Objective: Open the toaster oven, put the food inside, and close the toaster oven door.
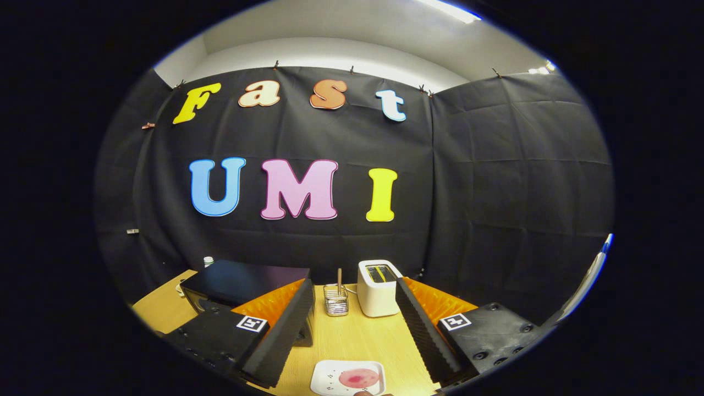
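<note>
A black toaster oven [242, 283] stands on the wooden table [352, 335], beyond my left finger, which covers part of its front. Whether its door is open or closed is hidden. A white square plate [330, 378] lies low between my fingers, carrying a round pink slice of food [358, 378]. My gripper [352, 330] is open, held above the table with the fingers spread wide and nothing between them.
A white pop-up toaster [378, 287] stands at the back of the table beyond the fingers. Beside it on its left is a small clear holder [335, 300] with a stick in it. A small white-capped bottle [208, 261] sits behind the oven.
</note>
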A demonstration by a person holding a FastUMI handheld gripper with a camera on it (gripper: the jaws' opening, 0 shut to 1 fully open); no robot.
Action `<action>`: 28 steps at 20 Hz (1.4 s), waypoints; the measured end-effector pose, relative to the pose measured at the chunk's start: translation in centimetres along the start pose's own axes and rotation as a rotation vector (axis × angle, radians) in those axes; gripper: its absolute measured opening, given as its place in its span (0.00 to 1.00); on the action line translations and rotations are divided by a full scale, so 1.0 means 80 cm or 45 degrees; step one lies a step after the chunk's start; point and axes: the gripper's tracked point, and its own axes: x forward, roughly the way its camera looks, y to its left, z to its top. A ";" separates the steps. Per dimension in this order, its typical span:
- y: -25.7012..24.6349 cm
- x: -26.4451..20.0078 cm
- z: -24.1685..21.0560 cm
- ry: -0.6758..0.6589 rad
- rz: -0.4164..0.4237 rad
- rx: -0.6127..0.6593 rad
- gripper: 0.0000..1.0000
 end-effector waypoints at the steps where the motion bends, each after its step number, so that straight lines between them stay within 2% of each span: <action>1: 0.008 0.001 -0.001 -0.001 0.017 -0.008 0.98; 9: 0.104 0.005 -0.025 0.059 0.171 0.020 0.98; 14: 0.187 0.016 -0.069 0.159 0.275 0.041 0.98; 21: 0.265 0.055 -0.128 0.274 0.288 -0.001 0.98; 28: 0.334 0.098 -0.165 0.298 0.287 -0.034 0.98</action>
